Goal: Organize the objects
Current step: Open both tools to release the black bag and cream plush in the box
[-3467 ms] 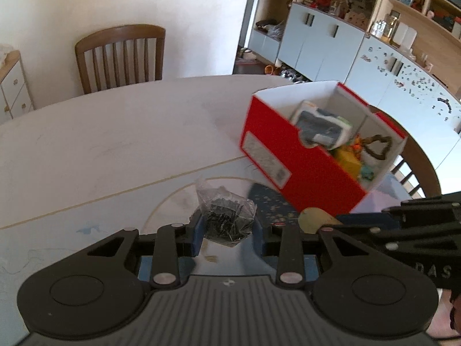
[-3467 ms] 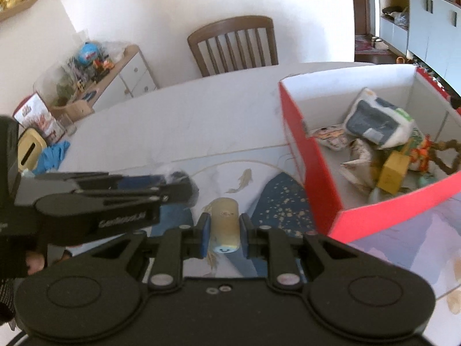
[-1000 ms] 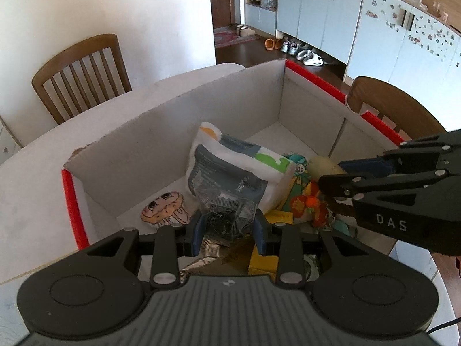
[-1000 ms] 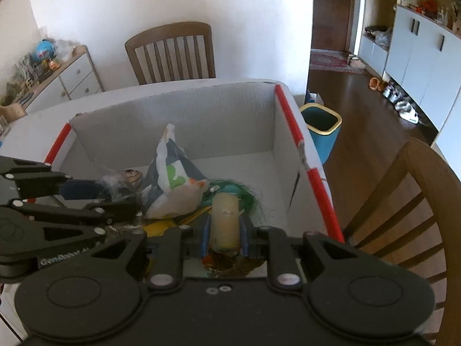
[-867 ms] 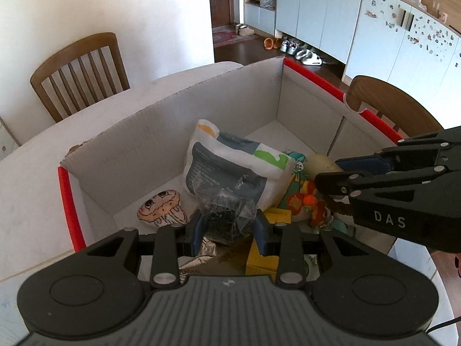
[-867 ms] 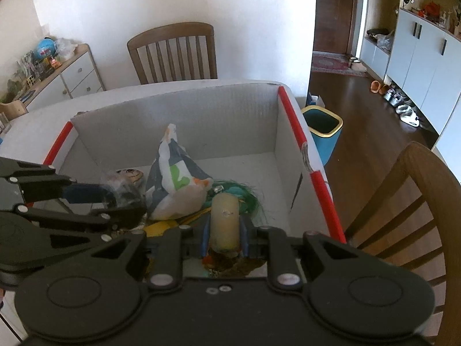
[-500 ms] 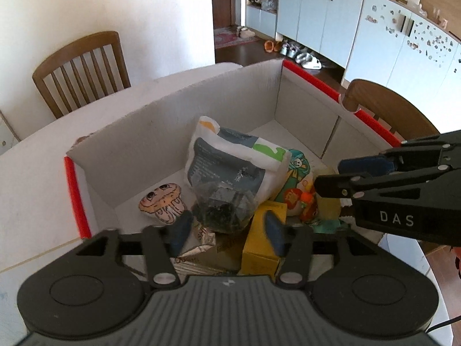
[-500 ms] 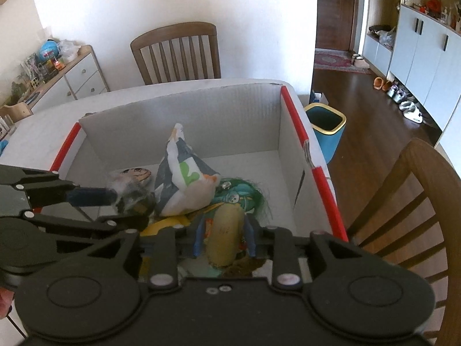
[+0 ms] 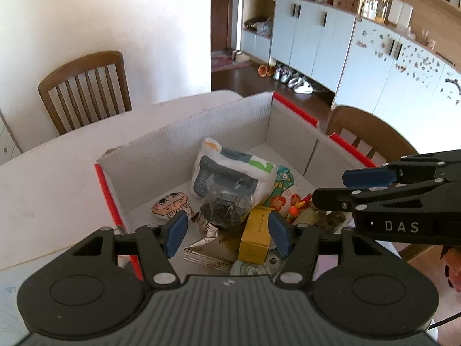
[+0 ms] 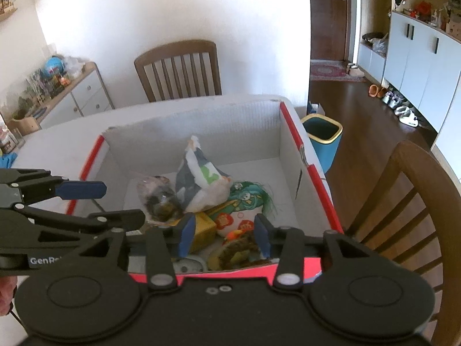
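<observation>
Red box (image 9: pixel 107 186) holds the clutter; both grippers' fingers (image 9: pixel 176 233) hang open, empty, above it.

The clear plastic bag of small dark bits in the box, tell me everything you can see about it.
The clear plastic bag is small, crinkled and glossy, stuffed with small dark pieces too fine to identify. It lies loose in the red-edged cardboard box, leaning against the white and grey pouch behind it, with a yellow carton beside it and a foil wrapper in front of it. The left gripper stands open above it, not touching.
</observation>
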